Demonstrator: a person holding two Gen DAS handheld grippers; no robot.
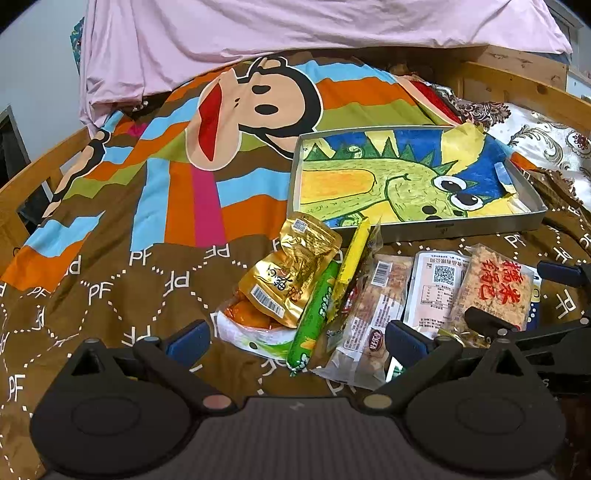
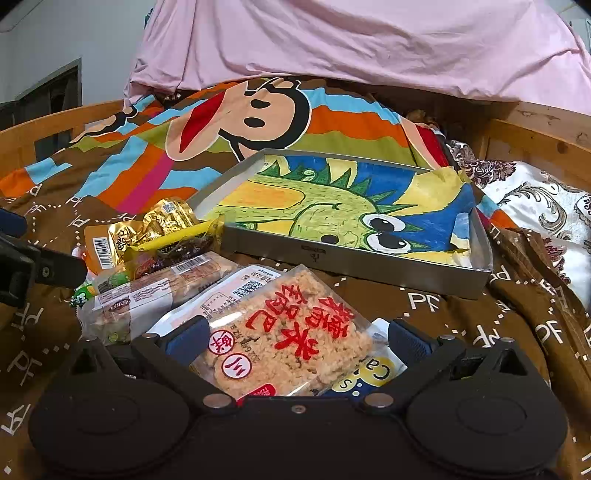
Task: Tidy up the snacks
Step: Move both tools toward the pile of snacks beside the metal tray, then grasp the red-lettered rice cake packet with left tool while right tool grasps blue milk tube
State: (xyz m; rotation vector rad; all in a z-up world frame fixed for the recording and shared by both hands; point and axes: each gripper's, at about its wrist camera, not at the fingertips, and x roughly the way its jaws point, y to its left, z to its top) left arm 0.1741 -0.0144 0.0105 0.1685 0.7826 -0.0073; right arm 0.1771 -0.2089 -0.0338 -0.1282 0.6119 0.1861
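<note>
A pile of snacks lies on the brown bedspread in front of a metal tray lined with a dinosaur drawing. In the pile are a gold foil pack, a green sausage stick, a yellow stick, a clear-wrapped cake and a rice cracker pack with red characters. My left gripper is open over the left part of the pile. My right gripper is open, its fingers either side of the rice cracker pack.
A pink sheet hangs over the far end of the bed. Wooden bed rails run along both sides. A patterned white pillow lies to the right of the tray. The striped monkey-print cover stretches left of the tray.
</note>
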